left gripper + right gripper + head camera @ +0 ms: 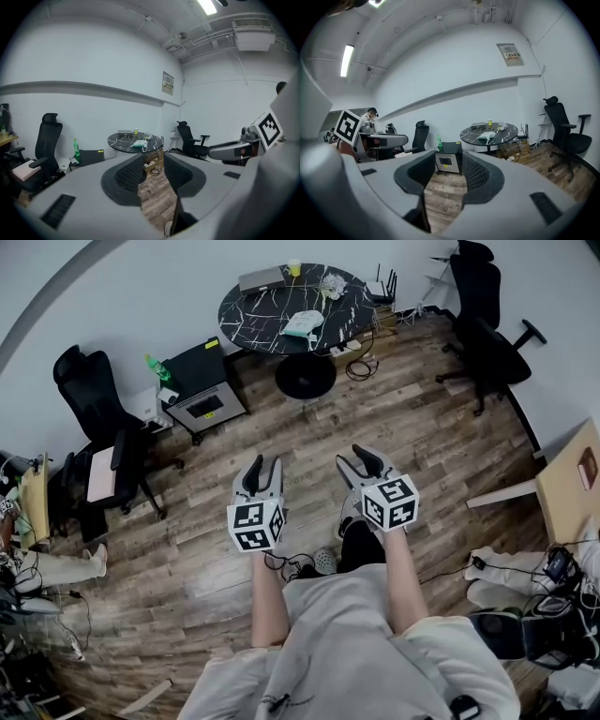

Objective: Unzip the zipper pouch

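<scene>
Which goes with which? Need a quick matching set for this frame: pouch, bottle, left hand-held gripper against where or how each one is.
Things:
1. pale pouch
2. green bottle
3. left hand-held gripper

Places and states:
A. jaws apart, nothing between them
B. lying on the round black table
C. standing beside the black cabinet

Pairs: 1-B, 2-C, 3-A.

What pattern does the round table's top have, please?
The tabletop is black with thin white veins, clearest in the head view.
</scene>
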### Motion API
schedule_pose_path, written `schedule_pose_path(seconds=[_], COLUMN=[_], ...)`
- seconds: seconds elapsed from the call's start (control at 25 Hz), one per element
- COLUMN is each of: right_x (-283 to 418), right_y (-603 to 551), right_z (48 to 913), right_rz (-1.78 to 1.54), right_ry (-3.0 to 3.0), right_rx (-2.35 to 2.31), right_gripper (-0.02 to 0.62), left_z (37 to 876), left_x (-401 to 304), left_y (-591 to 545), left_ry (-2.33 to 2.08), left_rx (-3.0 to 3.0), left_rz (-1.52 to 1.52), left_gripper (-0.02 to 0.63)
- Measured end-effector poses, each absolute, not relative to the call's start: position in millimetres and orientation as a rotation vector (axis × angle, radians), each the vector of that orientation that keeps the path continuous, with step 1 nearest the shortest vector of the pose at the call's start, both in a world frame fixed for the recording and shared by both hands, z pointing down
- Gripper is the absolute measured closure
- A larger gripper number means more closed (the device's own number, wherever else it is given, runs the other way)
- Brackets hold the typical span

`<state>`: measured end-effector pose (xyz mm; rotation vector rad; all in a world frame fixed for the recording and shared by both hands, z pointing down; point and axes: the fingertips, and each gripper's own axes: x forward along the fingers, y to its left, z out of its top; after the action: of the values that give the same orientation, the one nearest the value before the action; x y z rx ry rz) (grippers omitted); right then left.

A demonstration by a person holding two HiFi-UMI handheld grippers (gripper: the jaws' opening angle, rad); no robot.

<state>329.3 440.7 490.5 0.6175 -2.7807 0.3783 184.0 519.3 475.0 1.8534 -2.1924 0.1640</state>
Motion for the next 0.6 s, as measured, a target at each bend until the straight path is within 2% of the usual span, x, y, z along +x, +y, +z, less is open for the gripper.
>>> schedule_pose_path(seconds=[0.6], right_x=[249.2], right_y=[279.9], right_z=[499.8], right_rz=[0.452], right_ry=[-2.766], right_rx=[0.581], right_gripper=[0.397], left_z=[489.6], left_x=[101.2], left_y=[368.9], left_ry=[-2.133], left_rx=[1.82], left_rz=[0.277], left_gripper=[0.457])
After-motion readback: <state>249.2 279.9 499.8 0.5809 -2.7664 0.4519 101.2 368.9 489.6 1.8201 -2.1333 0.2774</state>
